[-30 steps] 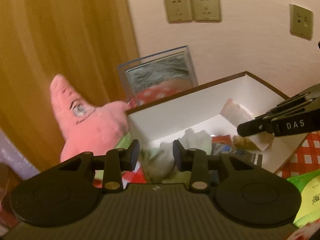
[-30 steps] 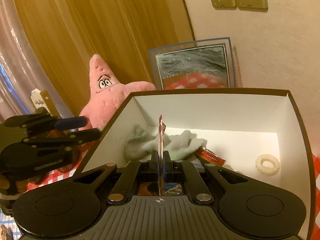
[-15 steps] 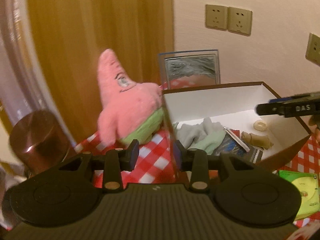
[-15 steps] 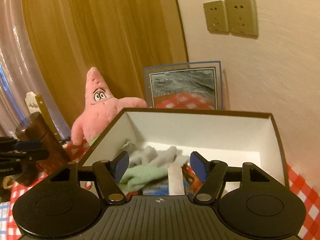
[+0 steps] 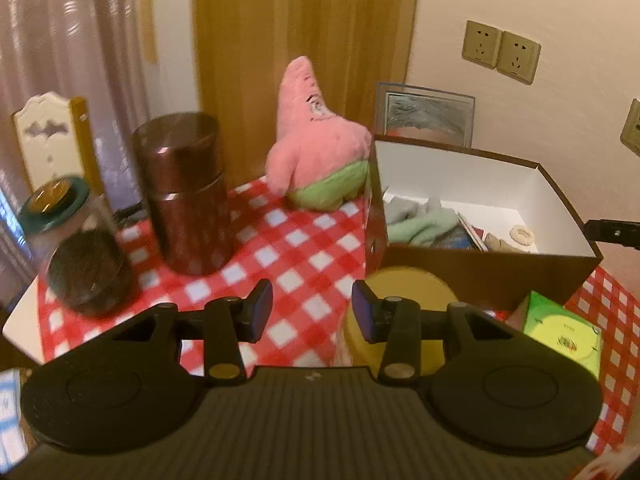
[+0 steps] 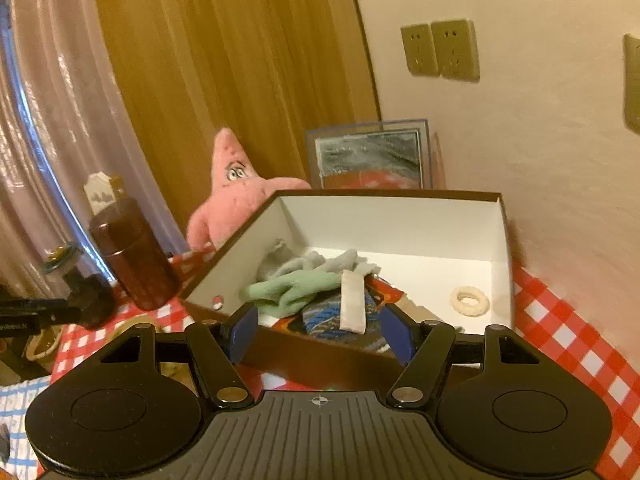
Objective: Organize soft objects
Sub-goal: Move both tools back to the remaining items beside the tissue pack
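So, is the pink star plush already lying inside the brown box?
No, the pink star plush stands on the checkered cloth outside the brown box, beside its left wall.

A pale textured wall point(image 6: 540, 128) carries 2 beige sockets point(image 6: 440, 50) side by side, with a 3rd point(image 5: 632, 128) further right. Left of the wall hangs a golden-brown curtain point(image 6: 224, 64), and left of that a sheer pale curtain point(image 5: 68, 56). Warm, dim light tints everything yellowish.
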The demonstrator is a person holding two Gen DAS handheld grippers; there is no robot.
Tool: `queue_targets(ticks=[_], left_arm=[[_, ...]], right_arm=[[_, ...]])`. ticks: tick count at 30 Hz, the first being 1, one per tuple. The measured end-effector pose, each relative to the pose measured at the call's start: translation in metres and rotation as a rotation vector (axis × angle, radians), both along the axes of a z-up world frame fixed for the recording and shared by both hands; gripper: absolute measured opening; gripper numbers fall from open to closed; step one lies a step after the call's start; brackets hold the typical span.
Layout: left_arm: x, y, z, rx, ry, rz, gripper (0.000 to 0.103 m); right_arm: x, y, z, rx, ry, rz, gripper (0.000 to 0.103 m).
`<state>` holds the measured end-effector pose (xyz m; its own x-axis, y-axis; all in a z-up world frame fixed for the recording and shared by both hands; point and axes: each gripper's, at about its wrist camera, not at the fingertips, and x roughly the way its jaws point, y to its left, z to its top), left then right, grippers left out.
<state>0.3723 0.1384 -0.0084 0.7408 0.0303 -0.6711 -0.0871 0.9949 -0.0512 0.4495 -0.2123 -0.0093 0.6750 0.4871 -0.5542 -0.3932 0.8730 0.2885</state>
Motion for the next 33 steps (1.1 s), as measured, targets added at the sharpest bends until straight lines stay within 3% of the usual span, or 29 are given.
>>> queue_targets(ticks=[7,16,33], left_arm=[[-0.057,-0.006,0.000,-0.033,0.020,0.082,0.041],[-0.109,-0.028,-0.005,-0.048,0.046,0.118,0.041],[-0.156,-0.078,-0.036,-0.026,0.128,0.085,0.041]], right_arm=[[-0.049,-0.006,0.006,-0.014,0.022,0.069,0.068],[-0.093,-0.007,-0.006,-0.017,0.107,0.146,0.068],[-0.136,0.008,-0.057,-0.122,0.237,0.227,0.068]])
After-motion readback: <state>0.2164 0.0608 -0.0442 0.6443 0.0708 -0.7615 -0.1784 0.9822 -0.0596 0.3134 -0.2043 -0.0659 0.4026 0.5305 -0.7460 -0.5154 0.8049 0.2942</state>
